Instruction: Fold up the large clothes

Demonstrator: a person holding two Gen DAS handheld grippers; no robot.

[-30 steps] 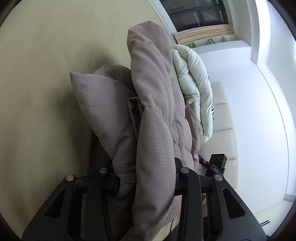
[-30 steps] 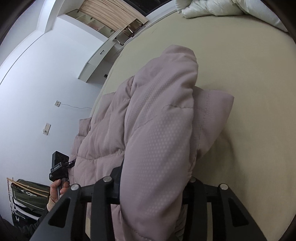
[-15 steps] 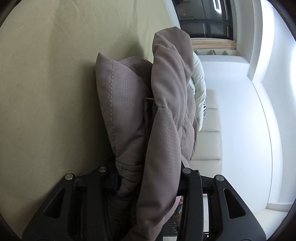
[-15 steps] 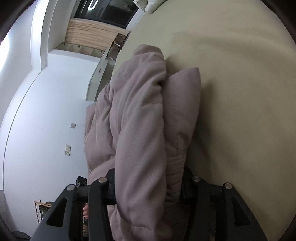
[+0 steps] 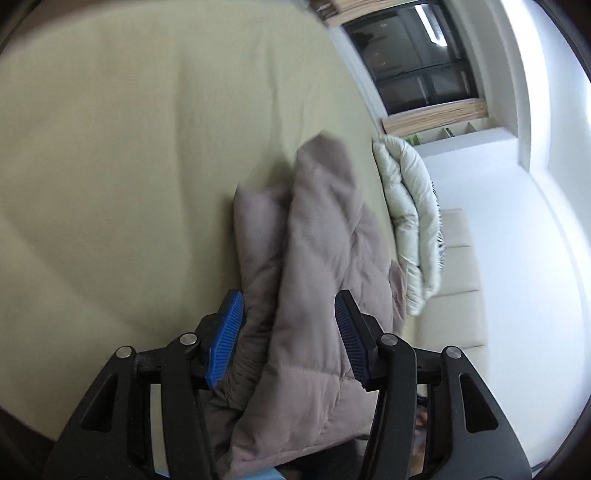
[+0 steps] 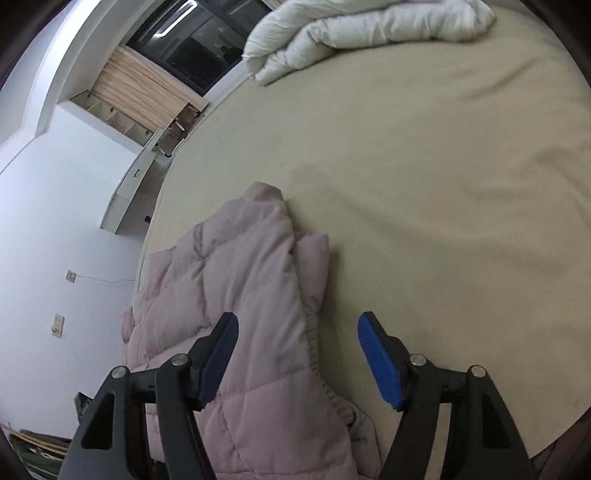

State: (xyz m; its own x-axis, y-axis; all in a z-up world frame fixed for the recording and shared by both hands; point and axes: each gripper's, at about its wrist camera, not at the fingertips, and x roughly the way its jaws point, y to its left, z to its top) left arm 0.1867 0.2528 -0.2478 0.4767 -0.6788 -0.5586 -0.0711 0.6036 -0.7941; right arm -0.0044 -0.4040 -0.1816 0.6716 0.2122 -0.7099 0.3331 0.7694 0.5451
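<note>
Both grippers have let go now. The left gripper (image 5: 288, 339) has its jaws spread wide, blue pads showing, and the mauve puffer jacket (image 5: 317, 280) just lies in the gap between them – not pinched, though the fabric looks like it brushes the inner face of each finger. The right gripper (image 6: 297, 360) is spread even wider; the jacket (image 6: 236, 306) sits against its left finger and covers the left half of the gap, while the right half looks straight down at bare sheet. Both are tipped down toward the bed (image 5: 110, 166), fingers pointing along the bundle.

Half a second back both sets of jaws were clamped on thick folds of the jacket and the padding filled most of each view. Since then they've opened and pulled back – the bundle looks smaller and lower, lying folded in layers on the tan sheet just past the fingertips.

Further out beyond the jaws, a pale quilted duvet (image 6: 351, 33) is bunched at the far edge of the bed, well apart from the jacket. Past that there's a dark window (image 5: 417, 59) and white walls.
</note>
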